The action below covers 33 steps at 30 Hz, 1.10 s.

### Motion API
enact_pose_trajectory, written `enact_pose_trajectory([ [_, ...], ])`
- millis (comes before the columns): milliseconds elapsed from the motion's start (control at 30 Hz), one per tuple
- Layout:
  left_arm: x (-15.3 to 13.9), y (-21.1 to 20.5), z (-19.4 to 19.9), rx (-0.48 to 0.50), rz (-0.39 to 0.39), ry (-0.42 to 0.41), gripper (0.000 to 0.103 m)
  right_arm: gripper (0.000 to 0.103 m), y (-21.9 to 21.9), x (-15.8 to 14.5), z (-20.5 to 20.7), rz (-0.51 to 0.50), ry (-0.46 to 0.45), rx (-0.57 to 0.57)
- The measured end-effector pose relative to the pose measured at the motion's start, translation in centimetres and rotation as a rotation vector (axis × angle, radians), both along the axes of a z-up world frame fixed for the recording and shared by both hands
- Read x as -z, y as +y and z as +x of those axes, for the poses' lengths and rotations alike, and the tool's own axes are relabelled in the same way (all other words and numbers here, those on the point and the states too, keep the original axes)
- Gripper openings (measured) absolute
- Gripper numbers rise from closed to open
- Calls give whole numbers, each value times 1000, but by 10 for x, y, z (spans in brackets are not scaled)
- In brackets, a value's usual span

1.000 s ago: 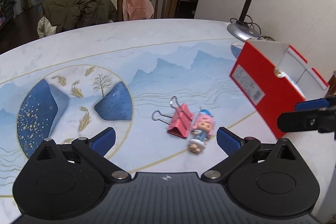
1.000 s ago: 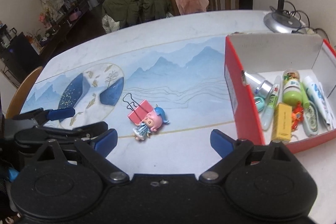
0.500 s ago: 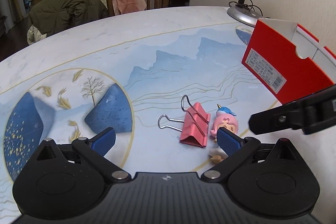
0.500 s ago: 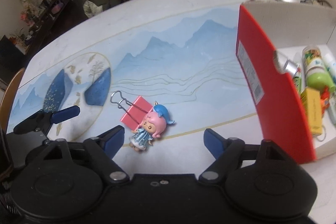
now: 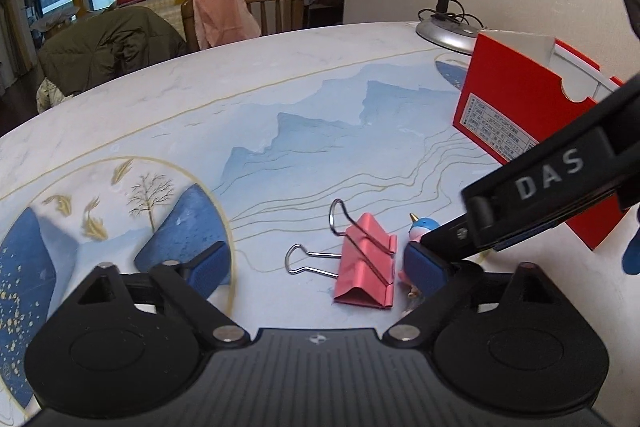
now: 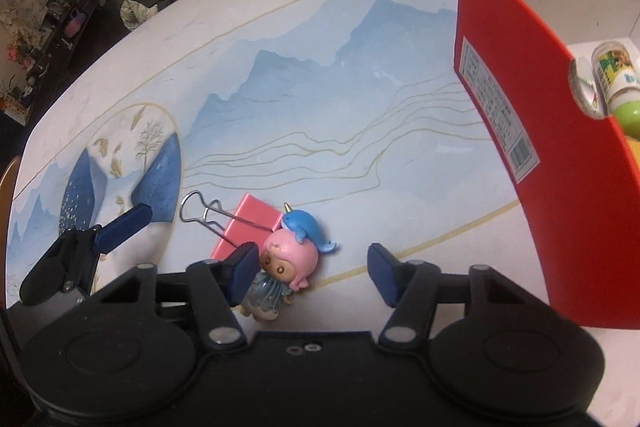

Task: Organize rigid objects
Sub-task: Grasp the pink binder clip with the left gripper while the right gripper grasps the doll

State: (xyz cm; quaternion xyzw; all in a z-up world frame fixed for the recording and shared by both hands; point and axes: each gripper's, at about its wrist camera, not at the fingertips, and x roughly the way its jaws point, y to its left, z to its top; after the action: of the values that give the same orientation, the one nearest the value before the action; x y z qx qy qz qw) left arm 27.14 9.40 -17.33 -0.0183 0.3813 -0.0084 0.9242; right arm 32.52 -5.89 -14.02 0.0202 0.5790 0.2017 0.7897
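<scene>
I had the right gripper (image 6: 314, 273) half open and closing around the doll (image 6: 286, 261), not yet pressing it. The left gripper (image 5: 316, 267), wide, was narrowing around the pink clip (image 5: 366, 267) on the table (image 5: 300, 99).

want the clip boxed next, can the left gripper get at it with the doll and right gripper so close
Probably yes: the clip lies between the open left gripper's fingers, nothing over it. The doll and the right gripper crowd only one side.
</scene>
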Motion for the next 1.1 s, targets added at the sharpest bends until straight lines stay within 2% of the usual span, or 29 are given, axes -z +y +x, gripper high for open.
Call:
enact_pose_trajectory([
  [100,2,-2,2,14,-4,-6,78,55,2,3,1,-2,12,-2],
  [167,3,-4,3,27,-4,-8,67,54,3,5,1,4,16,0],
  [267,5,-8,5,42,1,-12,58,52,3,5,3,10,18,3],
  [533,10,-7,11,57,-36,-2,46,50,2,9,9,26,38,22],
  [633,10,-6,11,55,-53,-1,44,44,0,11,11,53,56,34],
  [833,10,-7,11,70,-88,2,27,42,-5,11,11,79,58,48],
  [1100,9,-1,5,37,-127,16,24,42,-11,8,3,106,51,48],
])
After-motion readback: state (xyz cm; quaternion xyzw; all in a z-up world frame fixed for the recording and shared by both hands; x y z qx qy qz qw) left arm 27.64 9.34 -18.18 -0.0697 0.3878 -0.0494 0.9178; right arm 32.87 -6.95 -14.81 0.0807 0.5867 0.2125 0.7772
